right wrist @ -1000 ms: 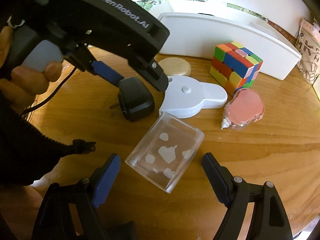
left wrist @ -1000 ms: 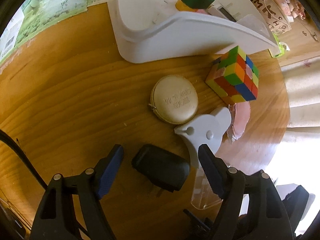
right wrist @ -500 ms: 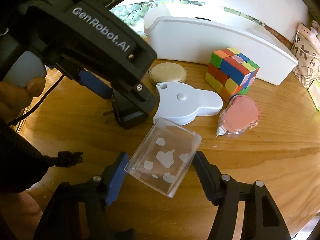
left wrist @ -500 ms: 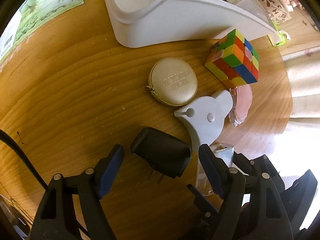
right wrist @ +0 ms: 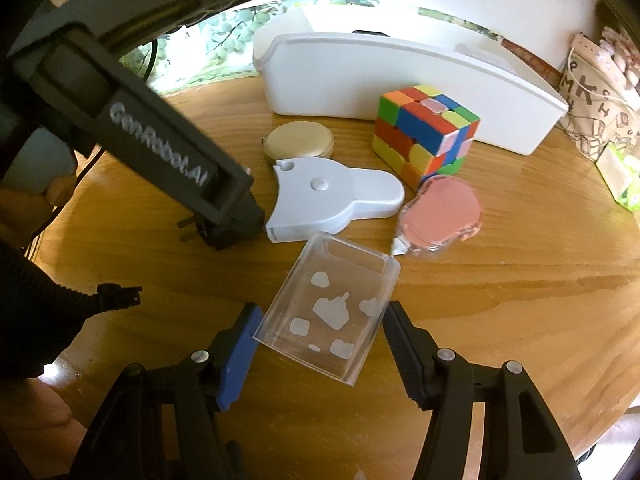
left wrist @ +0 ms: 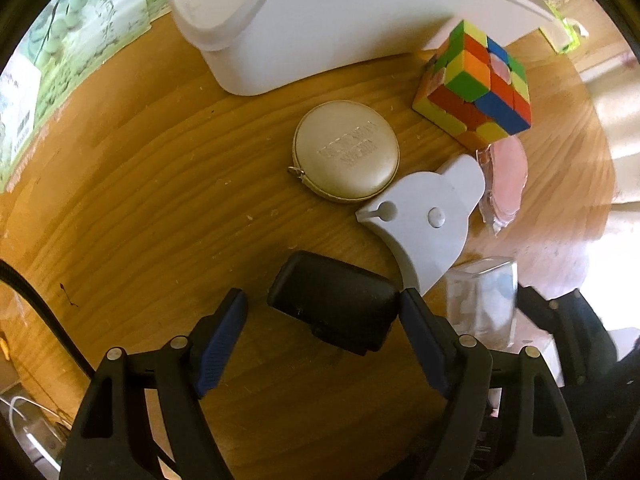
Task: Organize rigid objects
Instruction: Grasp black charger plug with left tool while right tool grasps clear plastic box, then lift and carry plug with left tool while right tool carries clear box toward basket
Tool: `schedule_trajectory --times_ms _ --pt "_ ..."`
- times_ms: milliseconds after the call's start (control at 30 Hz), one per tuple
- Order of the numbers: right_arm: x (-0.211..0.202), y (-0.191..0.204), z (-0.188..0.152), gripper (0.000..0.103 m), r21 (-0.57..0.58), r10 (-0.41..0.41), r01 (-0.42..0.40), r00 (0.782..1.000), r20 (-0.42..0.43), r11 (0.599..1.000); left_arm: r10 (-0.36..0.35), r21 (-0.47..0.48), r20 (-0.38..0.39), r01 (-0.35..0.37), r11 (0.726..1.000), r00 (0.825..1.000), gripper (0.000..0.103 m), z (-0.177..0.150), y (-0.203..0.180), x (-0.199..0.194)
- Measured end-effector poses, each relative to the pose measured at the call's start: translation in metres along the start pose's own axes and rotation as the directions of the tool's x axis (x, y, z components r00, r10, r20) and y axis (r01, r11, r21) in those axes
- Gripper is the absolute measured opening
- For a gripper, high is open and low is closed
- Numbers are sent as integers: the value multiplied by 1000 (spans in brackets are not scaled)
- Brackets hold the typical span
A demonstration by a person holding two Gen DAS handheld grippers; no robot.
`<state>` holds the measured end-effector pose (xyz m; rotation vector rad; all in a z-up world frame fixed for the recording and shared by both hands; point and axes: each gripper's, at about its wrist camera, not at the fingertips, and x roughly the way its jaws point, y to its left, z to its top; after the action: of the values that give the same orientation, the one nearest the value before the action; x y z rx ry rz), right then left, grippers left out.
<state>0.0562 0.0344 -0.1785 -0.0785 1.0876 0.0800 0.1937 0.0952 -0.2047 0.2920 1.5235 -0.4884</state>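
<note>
Rigid objects are spread on a round wooden table. The left gripper is held wide apart around a black power adapter; its right finger is touching or just beside the adapter's end, while a gap is seen at the left finger. The right gripper is spread around a clear plastic box printed with white shapes, both fingers close to its sides; whether they are pressing on it cannot be told. Just beyond the box, a pale grey flat gadget is laid on the table, with a round beige zip case behind it. A pink item in clear wrapping is seen just beside the gadget's rounded end, and a colourful puzzle cube stands behind it. A long white bin is set at the back of the table; its contents are hidden by its wall. A leafy green print is seen past the table edge, and a printed cloth bag at the far right.
</note>
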Motion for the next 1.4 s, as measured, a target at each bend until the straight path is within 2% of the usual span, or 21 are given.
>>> schedule_trajectory --times_ms 267,467,900,1067,1400 --pt "-7 6 0 63 32 -17 17 1000 -3 999 58 22 10 -58 998 998 79 5 -18 3" --pt "-14 1 -2 63 73 -36 37 999 -9 997 97 31 23 -98 995 995 69 3 -25 -1" --pt "-22 -30 -9 63 152 -33 38 999 -37 988 101 -9 27 -101 995 995 69 -20 -28 -7" --pt "-25 -36 -7 62 157 -33 40 998 -50 987 97 -25 9 -97 995 995 69 -31 -30 -7" --pt "-38 -60 7 62 153 18 -14 999 -28 988 82 -95 -52 -87 992 995 68 -56 -31 -6"
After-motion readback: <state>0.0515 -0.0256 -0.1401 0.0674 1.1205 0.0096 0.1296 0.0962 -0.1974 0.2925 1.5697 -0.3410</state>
